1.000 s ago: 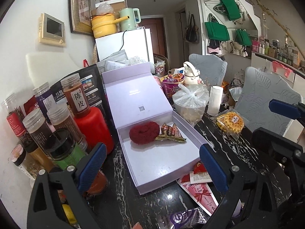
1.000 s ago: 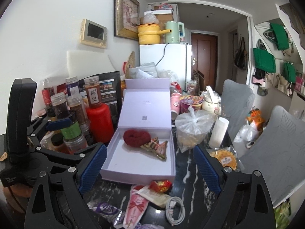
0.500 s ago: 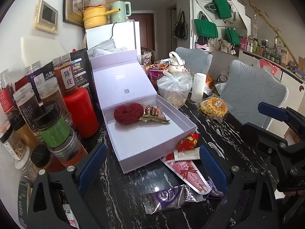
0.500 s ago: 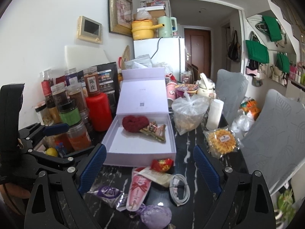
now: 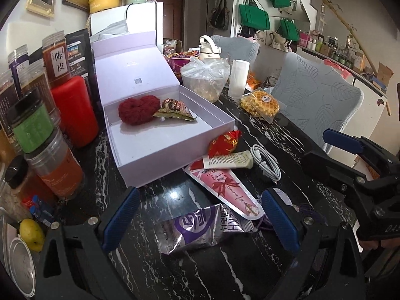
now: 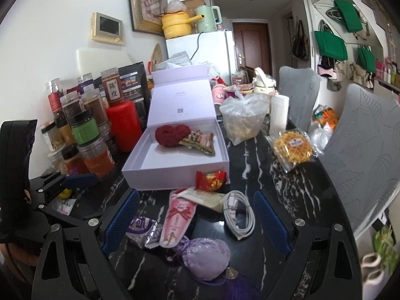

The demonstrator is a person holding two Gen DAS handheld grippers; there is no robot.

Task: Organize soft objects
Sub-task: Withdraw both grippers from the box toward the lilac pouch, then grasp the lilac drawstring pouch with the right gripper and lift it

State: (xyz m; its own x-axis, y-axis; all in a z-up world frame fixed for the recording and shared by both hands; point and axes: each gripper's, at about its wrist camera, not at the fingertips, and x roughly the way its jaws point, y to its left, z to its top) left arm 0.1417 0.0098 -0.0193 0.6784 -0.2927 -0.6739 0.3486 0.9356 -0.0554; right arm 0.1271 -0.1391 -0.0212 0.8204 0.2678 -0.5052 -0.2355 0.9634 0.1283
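An open lilac box (image 5: 172,147) (image 6: 180,167) sits on the black marble table. Inside it lie a dark red fuzzy scrunchie (image 5: 138,110) (image 6: 171,134) and a snack packet (image 5: 175,111) (image 6: 200,141). In front of the box lie a red packet (image 5: 223,141) (image 6: 211,180), a pink cone-shaped packet (image 5: 225,188) (image 6: 178,217), a cream tube (image 5: 227,161), a purple snack bag (image 5: 192,228) (image 6: 143,228) and a lilac satin pouch (image 6: 207,252). My left gripper (image 5: 198,221) is open and empty above the purple bag. My right gripper (image 6: 193,221) is open and empty above the pink packet and the pouch.
Spice jars (image 5: 37,122) and a red canister (image 5: 75,110) stand left of the box. A white cable (image 6: 238,212), a bagged waffle (image 6: 292,148), a bagged bowl (image 6: 243,122) and a paper roll (image 6: 278,113) lie to the right. Grey chairs (image 6: 362,155) stand beyond the table edge.
Both grippers have pulled back from the box toward the near table edge. The loose packets, the cable and the lilac pouch have come into view. Both stay open.
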